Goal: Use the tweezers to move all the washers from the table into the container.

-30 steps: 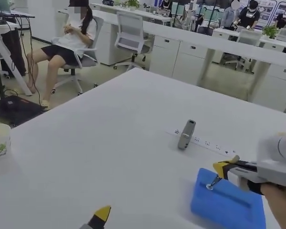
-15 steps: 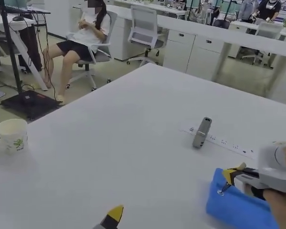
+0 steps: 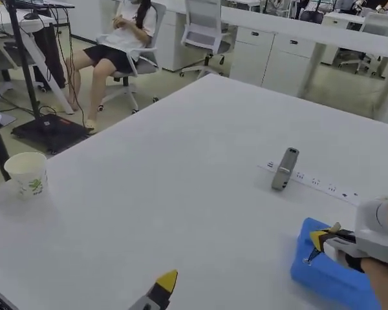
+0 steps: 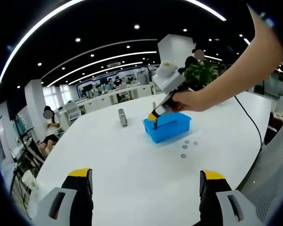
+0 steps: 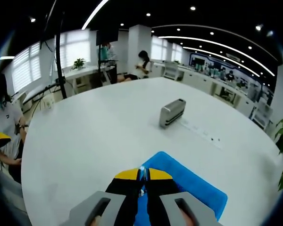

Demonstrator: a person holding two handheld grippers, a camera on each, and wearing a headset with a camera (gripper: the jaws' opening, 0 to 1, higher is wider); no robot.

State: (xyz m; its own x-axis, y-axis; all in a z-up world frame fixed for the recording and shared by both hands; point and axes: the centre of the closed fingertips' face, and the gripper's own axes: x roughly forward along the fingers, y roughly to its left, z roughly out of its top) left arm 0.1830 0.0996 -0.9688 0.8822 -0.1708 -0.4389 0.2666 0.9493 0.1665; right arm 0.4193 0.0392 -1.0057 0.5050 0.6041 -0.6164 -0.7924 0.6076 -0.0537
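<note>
The left gripper (image 4: 146,174) is hanging with jaws spread wide above the white table (image 4: 132,165). Beyond it, washers (image 4: 184,147) are lying just beside the blue container (image 4: 172,131), where the right gripper (image 5: 141,175) is clamping the tweezers (image 3: 312,254).

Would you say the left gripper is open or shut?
Open: the left gripper has its fingers wide apart, nothing between them.

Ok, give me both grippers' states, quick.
Left gripper: open, empty.
Right gripper: shut on the tweezers, over the blue container.
</note>
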